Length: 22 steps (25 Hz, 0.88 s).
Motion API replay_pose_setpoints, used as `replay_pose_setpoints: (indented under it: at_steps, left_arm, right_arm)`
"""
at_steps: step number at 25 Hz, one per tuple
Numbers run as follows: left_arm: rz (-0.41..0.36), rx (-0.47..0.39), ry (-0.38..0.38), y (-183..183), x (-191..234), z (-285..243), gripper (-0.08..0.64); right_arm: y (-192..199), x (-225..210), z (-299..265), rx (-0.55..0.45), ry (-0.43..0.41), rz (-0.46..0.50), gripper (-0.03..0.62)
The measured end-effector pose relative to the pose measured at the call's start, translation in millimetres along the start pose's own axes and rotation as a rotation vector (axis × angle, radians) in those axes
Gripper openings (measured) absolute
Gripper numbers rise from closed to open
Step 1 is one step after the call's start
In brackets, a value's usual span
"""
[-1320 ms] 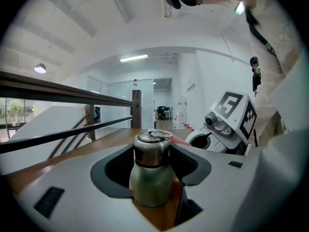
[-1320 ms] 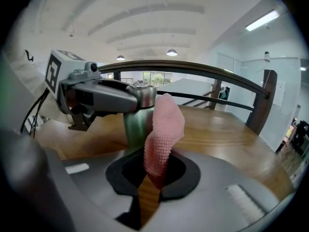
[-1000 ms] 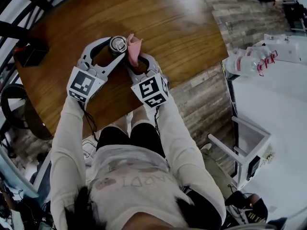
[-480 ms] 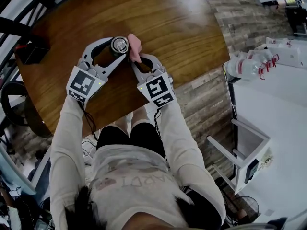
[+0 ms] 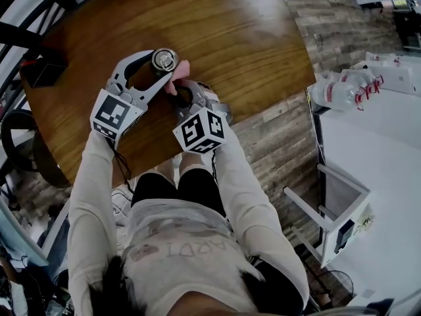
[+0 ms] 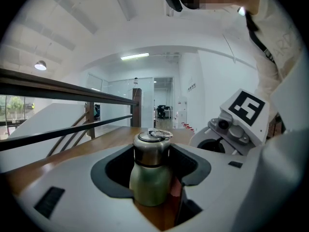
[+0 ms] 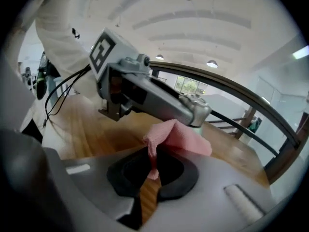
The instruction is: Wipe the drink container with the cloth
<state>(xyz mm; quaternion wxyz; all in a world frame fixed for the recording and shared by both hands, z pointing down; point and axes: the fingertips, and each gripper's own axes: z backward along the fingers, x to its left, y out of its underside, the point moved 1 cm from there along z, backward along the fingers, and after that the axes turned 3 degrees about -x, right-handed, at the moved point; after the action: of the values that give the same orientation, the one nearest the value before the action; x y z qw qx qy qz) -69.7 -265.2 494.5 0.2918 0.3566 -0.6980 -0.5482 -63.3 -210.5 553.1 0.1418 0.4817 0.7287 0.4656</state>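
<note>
A metal drink bottle [image 5: 164, 60] stands on the round wooden table [image 5: 230, 38]. My left gripper [image 5: 161, 63] is shut on it; in the left gripper view the bottle's body [image 6: 150, 170] sits between the two jaws. My right gripper [image 5: 179, 84] is shut on a pink cloth [image 5: 181, 70], which lies against the bottle's right side. In the right gripper view the cloth [image 7: 176, 139] is pinched at the jaws' tips and fans out toward the bottle's cap [image 7: 198, 111], just below the left gripper [image 7: 149, 98].
A black box [image 5: 43, 71] sits near the table's left edge. Dark railing bars [image 5: 20, 41] run past the table's left side. To the right, beyond the table's edge, a white surface holds plastic bottles [image 5: 342, 87].
My right gripper has rolled and shifted left toward the bottle, carrying the pink cloth from beside the cap down along the bottle's side. The left gripper and bottle have stayed put.
</note>
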Motion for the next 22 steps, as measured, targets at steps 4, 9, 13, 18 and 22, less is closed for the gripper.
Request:
replay_pose_setpoints:
  at_steps: [4, 9, 13, 18, 22]
  left_arm:
    - [-0.002, 0.005, 0.003, -0.5, -2.2, 0.2, 0.233]
    - [-0.003, 0.008, -0.001, 0.2, -2.0, 1.1, 0.233]
    - [0.001, 0.011, -0.008, 2.0, -2.0, 0.9, 0.232]
    - [0.010, 0.009, -0.016, 1.7, -0.3, 0.6, 0.232]
    - [0.011, 0.009, -0.022, 2.5, 1.1, 0.3, 0.230]
  right_arm:
    - [1.7, -9.2, 7.3, -0.015, 0.069, -0.007, 0.021]
    - [-9.1, -47.4, 24.4, -0.081, 0.142, -0.088, 0.023]
    - [-20.6, -50.8, 25.0, -0.120, 0.142, -0.110, 0.023]
    - [-8.7, -56.2, 16.0, -0.080, 0.161, -0.128, 0.023]
    - [-6.2, -59.3, 13.8, -0.094, 0.163, -0.156, 0.021]
